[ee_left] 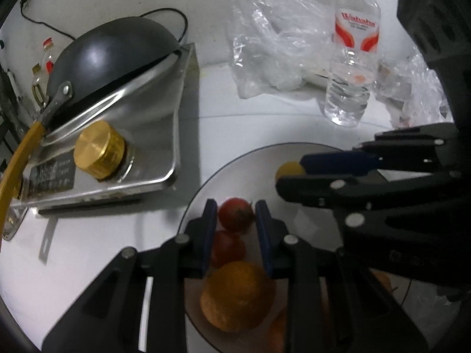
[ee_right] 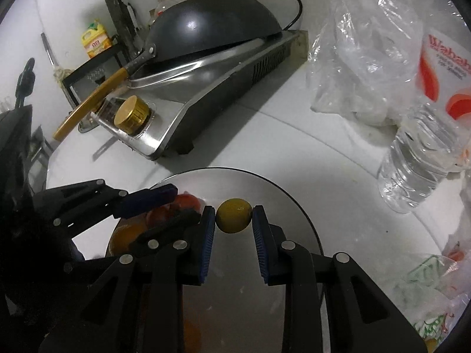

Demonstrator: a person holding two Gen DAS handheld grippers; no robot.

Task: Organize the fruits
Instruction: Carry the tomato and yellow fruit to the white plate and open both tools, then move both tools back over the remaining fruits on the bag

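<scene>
The right tool (ee_right: 232, 220) sits over the grey plate (ee_right: 294, 206) with a small yellow fruit (ee_right: 234, 216) between its blue pads (ee_right: 208, 235). The left pad touches the fruit, but a thin gap shows on the other side, so I think the fruit is loose or only just held. The left tool (ee_left: 235, 229) is open, its pads apart over two red tomatoes (ee_left: 235, 214) lying side by side, with an orange (ee_left: 238, 294) next to them on the same plate.

The yellow fruit is round and smooth. If the right tool lets go while high up, the fruit could roll off the plate onto the white tabletop (ee_right: 294, 135). The two tools are very close, so one could bump the other. A hard squeeze could squash a tomato. The water bottle (ee_right: 418, 170) stands near and could tip.
</scene>
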